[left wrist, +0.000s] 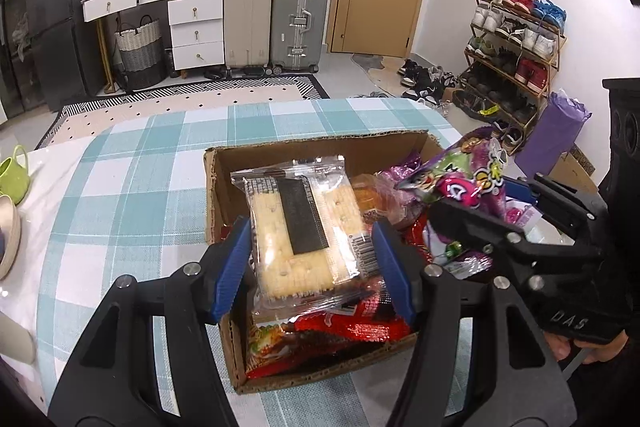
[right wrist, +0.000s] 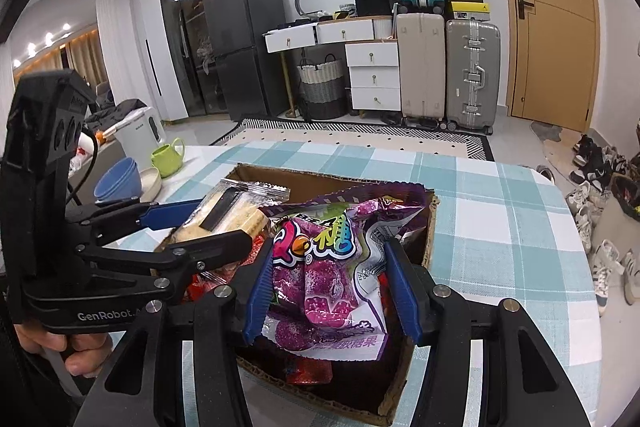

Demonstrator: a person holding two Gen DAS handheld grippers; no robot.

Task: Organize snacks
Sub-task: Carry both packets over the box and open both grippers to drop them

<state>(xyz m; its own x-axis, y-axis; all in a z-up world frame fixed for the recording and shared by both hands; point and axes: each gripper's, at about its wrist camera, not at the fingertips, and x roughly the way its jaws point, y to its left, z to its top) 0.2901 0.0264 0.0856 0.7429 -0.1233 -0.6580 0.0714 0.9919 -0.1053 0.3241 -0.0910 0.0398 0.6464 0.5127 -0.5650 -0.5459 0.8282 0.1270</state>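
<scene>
A cardboard box [left wrist: 224, 187] full of snack packets stands on the checked tablecloth; it also shows in the right wrist view [right wrist: 430, 231]. My left gripper [left wrist: 314, 267] is shut on a clear packet of crackers [left wrist: 300, 231] and holds it above the box. My right gripper [right wrist: 332, 291] is shut on a purple candy bag [right wrist: 320, 267], also above the box. In the left wrist view the right gripper [left wrist: 492, 199] and its purple bag [left wrist: 460, 179] are at the right. In the right wrist view the left gripper [right wrist: 200, 223] with the crackers [right wrist: 228, 219] is at the left.
Red snack packets [left wrist: 352, 331] lie inside the box. A green mug [right wrist: 168, 157], blue bowls [right wrist: 119, 181] and a white kettle [right wrist: 140, 131] stand at the table's left side. Suitcases, drawers, a fridge and a shoe rack [left wrist: 516, 59] stand beyond the table.
</scene>
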